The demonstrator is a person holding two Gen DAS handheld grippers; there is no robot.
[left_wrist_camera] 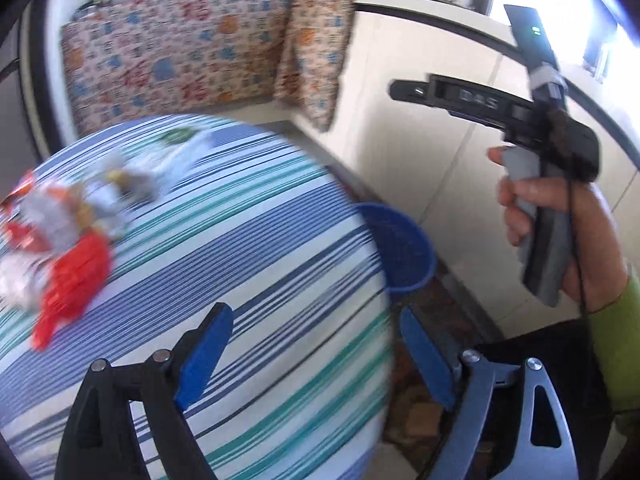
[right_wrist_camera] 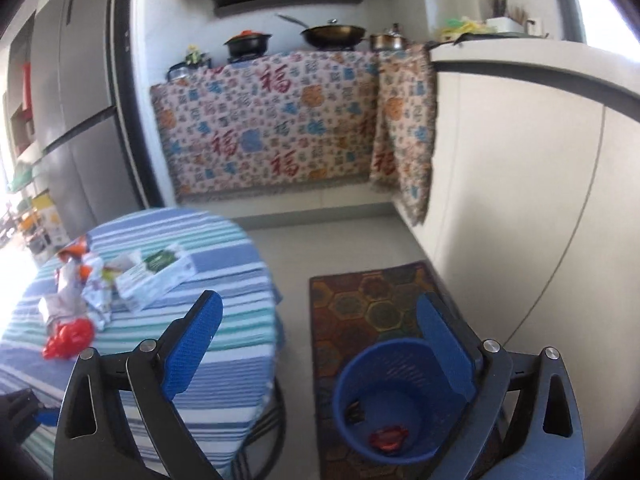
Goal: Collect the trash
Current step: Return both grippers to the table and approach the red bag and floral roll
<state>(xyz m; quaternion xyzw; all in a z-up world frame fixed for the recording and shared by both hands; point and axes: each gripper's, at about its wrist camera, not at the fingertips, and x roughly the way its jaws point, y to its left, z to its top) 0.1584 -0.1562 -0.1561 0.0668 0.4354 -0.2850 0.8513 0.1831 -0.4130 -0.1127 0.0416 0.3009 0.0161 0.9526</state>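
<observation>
A person is standing in a small kitchen, holding a two-finger gripper in each hand. Both sets of tongs are standing wide apart with nothing between the blue pads. The left gripper [left_wrist_camera: 308, 354] is hanging over the near right edge of a round table [left_wrist_camera: 248, 240] covered in a blue, teal and white striped cloth. The right gripper [right_wrist_camera: 320, 344] is hanging between that table and a blue mesh wastebasket [right_wrist_camera: 394, 400] standing on a patterned rug [right_wrist_camera: 372, 292] to the table's right.

The trash is lying in a loose heap at the far left of the tabletop: crumpled silvery and orange wrappers [right_wrist_camera: 76, 280], a red crinkled wrapper [right_wrist_camera: 66, 338] nearest the edge, and a flattened white carton with a green label [right_wrist_camera: 158, 274]. These things are looking very light, soft and crushable, the foil probably slippery; pinching a raised fold or crumpled ridge is likely surer than a flat face. The carton is seeming stiffer, so taking it across one edge should be holding best.

The right wrist view is showing the basket's inside, where a red wrapper [right_wrist_camera: 388, 440] and a small dark scrap are already lying at the bottom; it is also giving the heap sharply. The left wrist view is blurred over the table, showing only the basket's rim [left_wrist_camera: 404, 240] past the cloth, but it alone is showing the person's right hand [left_wrist_camera: 560, 236] and green sleeve gripping the other tool's handle.
</observation>
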